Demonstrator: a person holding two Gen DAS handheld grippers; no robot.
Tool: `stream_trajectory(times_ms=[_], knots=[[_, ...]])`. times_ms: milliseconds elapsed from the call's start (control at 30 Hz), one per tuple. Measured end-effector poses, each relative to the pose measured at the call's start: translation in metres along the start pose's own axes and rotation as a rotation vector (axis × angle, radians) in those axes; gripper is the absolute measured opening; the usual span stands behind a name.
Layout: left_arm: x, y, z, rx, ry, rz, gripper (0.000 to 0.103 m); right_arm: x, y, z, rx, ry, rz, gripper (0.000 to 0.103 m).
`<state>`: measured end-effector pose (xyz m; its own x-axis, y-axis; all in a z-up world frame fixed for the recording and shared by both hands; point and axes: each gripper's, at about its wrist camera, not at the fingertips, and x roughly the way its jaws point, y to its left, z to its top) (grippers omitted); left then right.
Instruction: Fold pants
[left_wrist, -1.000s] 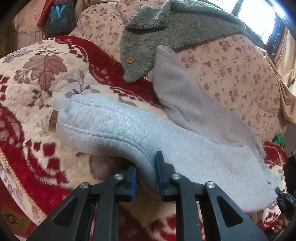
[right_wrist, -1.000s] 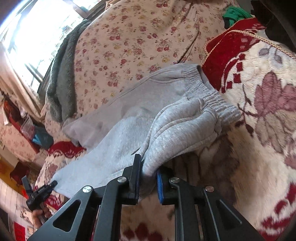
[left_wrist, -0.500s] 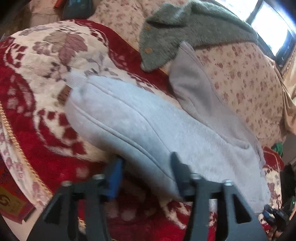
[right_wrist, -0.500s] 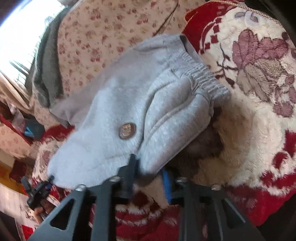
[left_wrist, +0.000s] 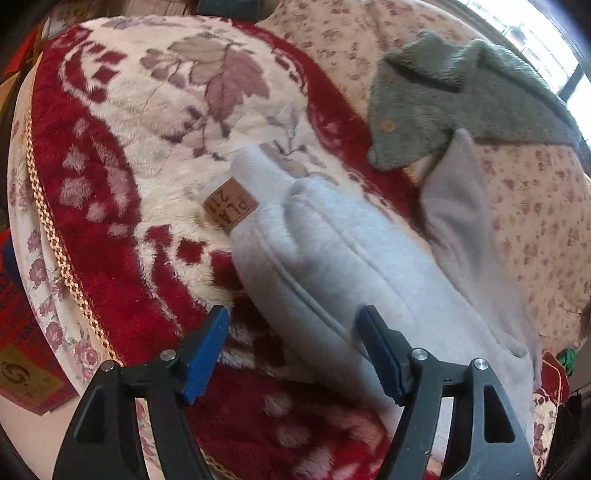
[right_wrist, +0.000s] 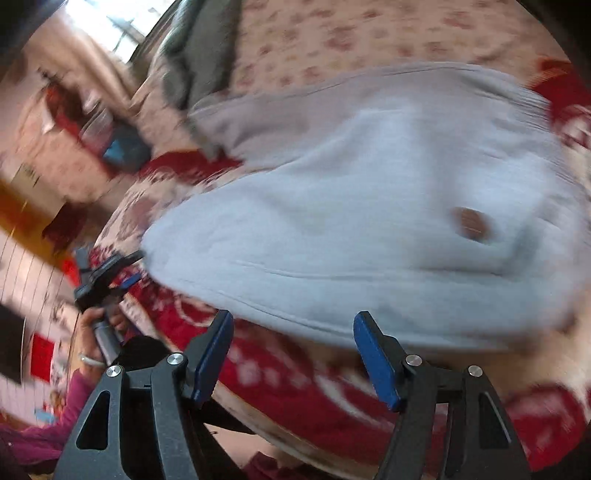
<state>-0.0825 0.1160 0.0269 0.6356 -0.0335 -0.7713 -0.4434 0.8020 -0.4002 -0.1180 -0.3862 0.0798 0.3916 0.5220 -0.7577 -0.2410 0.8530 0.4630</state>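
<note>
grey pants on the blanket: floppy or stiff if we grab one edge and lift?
Probably floppy: the pants lie in soft rounded folds and sag over the blanket. Likely thick fleece, so a bit bulky for the left gripper. Unlikely to slide freely: the blanket's pile looks grippy.

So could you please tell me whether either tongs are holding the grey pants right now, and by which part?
Nothing is held: the left tongs and right tongs are both opening, clear of the grey pants.
</note>
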Motion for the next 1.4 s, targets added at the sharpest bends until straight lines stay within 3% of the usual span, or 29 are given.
stream_trajectory(times_ms=[167,267,367,433,467,500,700,1000,1233,1400], knots=[[0.012,0.006,0.010,-0.010,-0.011,0.017,0.071,0.058,0.038,0.025,-0.107,0.033,0.046,0.073],[0.018,0.000,0.014,0.023,-0.002,0.052,0.048,0.088,0.047,0.035,-0.123,0.045,0.039,0.073],[0.016,-0.011,0.014,0.085,-0.004,0.095,0.048,0.112,0.046,0.035,-0.119,0.077,0.024,0.075],[0.012,-0.016,0.014,0.106,-0.015,0.125,0.057,0.111,0.049,0.036,-0.149,0.056,0.034,0.080],[0.009,-0.017,0.014,0.100,-0.017,0.135,0.071,0.109,0.050,0.036,-0.161,0.067,0.038,0.080],[0.004,-0.018,0.015,0.088,-0.025,0.134,0.078,0.107,0.050,0.037,-0.169,0.069,0.037,0.081],[-0.015,-0.041,0.023,0.115,-0.089,0.101,0.083,0.080,0.038,0.059,-0.196,0.002,-0.017,0.083],[0.007,-0.106,0.036,0.199,-0.034,-0.020,0.089,0.045,-0.020,0.114,-0.166,-0.073,-0.157,0.088],[0.036,-0.167,0.074,0.259,-0.032,-0.102,0.094,0.034,-0.044,0.167,-0.306,-0.127,-0.274,0.091],[0.065,-0.201,0.113,0.279,-0.014,-0.146,0.095,0.041,-0.073,0.219,-0.420,-0.115,-0.354,0.093]])
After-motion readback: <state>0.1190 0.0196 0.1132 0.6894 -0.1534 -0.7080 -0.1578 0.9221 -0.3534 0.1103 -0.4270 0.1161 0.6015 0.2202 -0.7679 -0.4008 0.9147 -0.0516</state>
